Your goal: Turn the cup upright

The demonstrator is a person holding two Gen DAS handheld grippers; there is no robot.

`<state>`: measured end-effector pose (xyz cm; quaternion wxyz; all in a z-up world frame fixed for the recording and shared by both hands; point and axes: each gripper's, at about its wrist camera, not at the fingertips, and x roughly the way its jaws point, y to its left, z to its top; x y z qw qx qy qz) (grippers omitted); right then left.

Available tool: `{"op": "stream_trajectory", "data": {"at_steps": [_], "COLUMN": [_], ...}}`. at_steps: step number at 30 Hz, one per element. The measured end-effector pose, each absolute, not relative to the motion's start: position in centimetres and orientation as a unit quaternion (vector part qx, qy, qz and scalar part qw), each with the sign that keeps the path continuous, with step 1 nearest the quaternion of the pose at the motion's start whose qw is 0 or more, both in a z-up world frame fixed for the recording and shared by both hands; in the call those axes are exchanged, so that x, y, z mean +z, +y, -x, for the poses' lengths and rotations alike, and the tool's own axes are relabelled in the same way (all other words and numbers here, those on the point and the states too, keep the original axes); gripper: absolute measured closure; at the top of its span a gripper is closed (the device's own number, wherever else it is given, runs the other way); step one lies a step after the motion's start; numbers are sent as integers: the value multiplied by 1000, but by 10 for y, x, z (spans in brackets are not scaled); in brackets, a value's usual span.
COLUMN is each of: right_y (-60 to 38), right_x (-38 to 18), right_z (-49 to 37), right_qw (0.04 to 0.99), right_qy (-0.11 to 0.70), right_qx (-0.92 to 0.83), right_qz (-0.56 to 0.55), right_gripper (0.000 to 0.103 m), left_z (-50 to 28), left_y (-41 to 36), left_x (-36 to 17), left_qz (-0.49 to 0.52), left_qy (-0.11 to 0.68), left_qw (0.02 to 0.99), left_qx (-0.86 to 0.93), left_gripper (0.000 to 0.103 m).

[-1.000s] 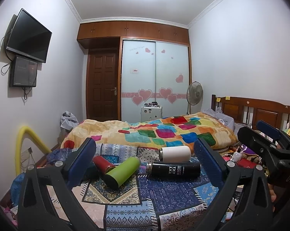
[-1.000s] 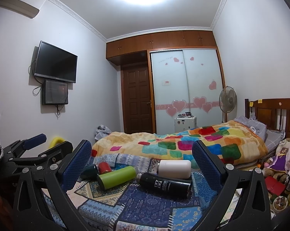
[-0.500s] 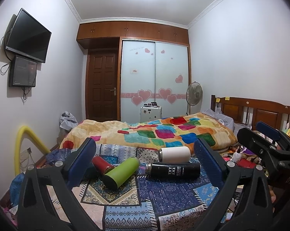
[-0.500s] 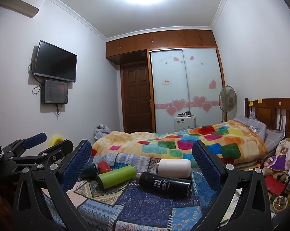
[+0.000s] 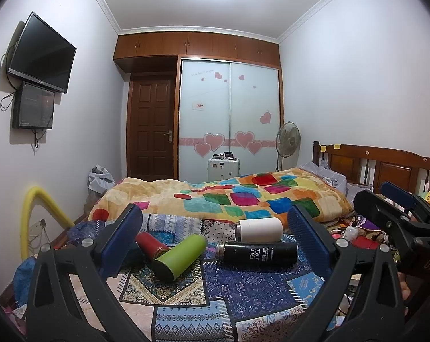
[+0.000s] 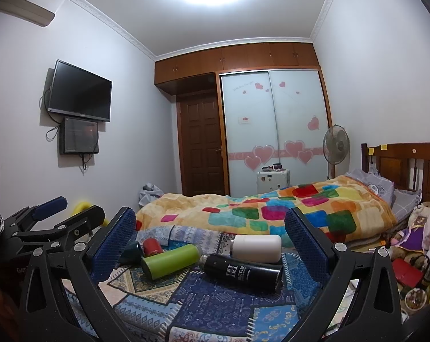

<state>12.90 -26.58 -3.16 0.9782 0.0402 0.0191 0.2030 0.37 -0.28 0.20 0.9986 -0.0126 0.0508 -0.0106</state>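
Note:
Several cups lie on their sides on a patchwork cloth [image 5: 243, 290]: a green cup [image 5: 180, 258], a red cup [image 5: 150, 244], a black cup [image 5: 257, 253] and a white cup [image 5: 259, 229]. The right wrist view shows the green [image 6: 170, 260], red [image 6: 152, 246], black [image 6: 242, 270] and white [image 6: 256, 248] cups, plus a dark teal cup [image 6: 131, 252]. My left gripper [image 5: 215, 245] is open and empty, short of the cups. My right gripper [image 6: 210, 245] is open and empty, also short of them. Each gripper shows at the other view's edge.
A bed with a colourful quilt [image 5: 237, 199] lies behind the cloth. A wooden headboard [image 5: 386, 168], toys and clutter [image 6: 409, 256] are at the right. A yellow tube [image 5: 32, 213] stands at the left wall. A fan [image 5: 287, 142] and wardrobe [image 5: 229, 119] are far back.
Both grippers have barely moved; the view drifts slightly. The cups lie as before.

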Motion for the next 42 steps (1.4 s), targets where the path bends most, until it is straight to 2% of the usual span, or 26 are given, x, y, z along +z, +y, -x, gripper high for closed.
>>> {"op": "stream_trajectory", "data": {"at_steps": [23, 42], "right_y": [-263, -260], "right_x": [-40, -102], "right_z": [-137, -270], "right_qw": [977, 952], "right_qy": [34, 188], "right_qx": [208, 228], "right_qz": [-38, 83], "right_gripper": [0, 0], "left_z": [-11, -99], "left_y": [0, 12], "left_x": [-7, -74], "left_qz": [22, 39], "left_qy": [61, 160], "left_qw": [998, 986], "left_qx": [-21, -36], "left_gripper": [0, 0]}}
